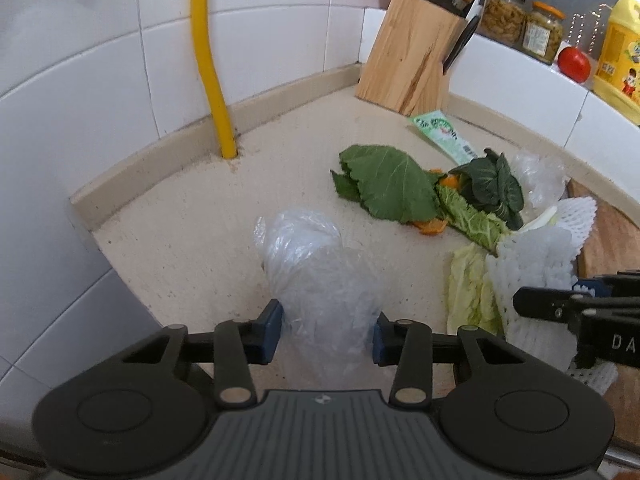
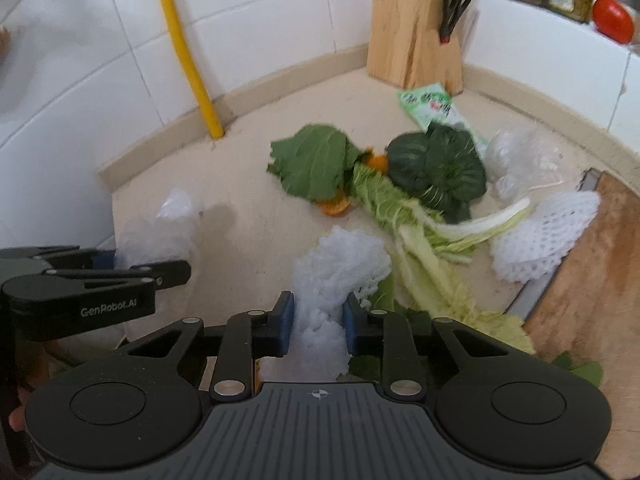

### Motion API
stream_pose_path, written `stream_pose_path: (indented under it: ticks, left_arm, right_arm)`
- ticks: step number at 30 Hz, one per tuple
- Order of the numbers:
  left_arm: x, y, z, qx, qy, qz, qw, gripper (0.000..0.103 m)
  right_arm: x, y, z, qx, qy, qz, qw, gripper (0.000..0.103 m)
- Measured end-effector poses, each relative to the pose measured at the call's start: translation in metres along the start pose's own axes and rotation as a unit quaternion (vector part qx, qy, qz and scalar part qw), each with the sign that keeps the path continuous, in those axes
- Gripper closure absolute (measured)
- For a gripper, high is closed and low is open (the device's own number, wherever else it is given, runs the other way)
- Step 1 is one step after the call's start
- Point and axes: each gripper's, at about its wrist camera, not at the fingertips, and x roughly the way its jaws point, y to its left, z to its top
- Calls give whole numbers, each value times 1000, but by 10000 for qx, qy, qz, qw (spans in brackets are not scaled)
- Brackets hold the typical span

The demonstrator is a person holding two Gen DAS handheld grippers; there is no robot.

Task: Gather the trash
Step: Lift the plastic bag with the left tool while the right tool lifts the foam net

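Note:
My left gripper [image 1: 327, 336] is shut on a crumpled clear plastic bag [image 1: 312, 264] on the beige counter [image 1: 192, 232]; both blue pads press into its sides. My right gripper [image 2: 319, 322] is shut on a white foam fruit net [image 2: 336, 268], squeezed thin between the pads. From the right wrist view the left gripper [image 2: 132, 264] and its bag [image 2: 160, 232] show at the left. Loose scraps lie beyond: a green leaf [image 2: 312, 160], dark greens [image 2: 440, 164], orange peel [image 2: 334, 206], pale cabbage leaves [image 2: 424, 252], a second foam net [image 2: 540, 232], another clear bag [image 2: 520, 156] and a green wrapper [image 2: 432, 108].
A wooden knife block [image 1: 412, 52] stands in the tiled corner, with a yellow pipe [image 1: 208, 60] rising from the counter at the left. A wooden cutting board [image 2: 592, 268] lies at the right. On the ledge behind sit jars [image 1: 504, 16], a tomato [image 1: 574, 62] and a yellow bottle [image 1: 620, 52].

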Motion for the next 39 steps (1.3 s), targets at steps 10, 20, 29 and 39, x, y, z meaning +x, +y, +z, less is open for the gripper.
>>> stream_pose_path:
  ticks: [10, 20, 29, 39]
  left_arm:
    - [-21, 3, -5, 69, -182, -4, 9998, 66]
    - [-35, 3, -8, 69, -295, -38, 9995, 66]
    - [-45, 4, -12, 47, -386, -43, 9992, 66]
    - [-56, 6, -18, 12, -470, -2, 9989, 66]
  right_arm:
    - [-12, 6, -3, 4, -140, -151, 9998, 71]
    - [-24, 13, -8, -17, -239, -200, 9995, 71]
    - [-29, 14, -10, -35, -273, -256, 9993, 71]
    - [-34, 22, -15, -91, -307, -210, 9993, 71]
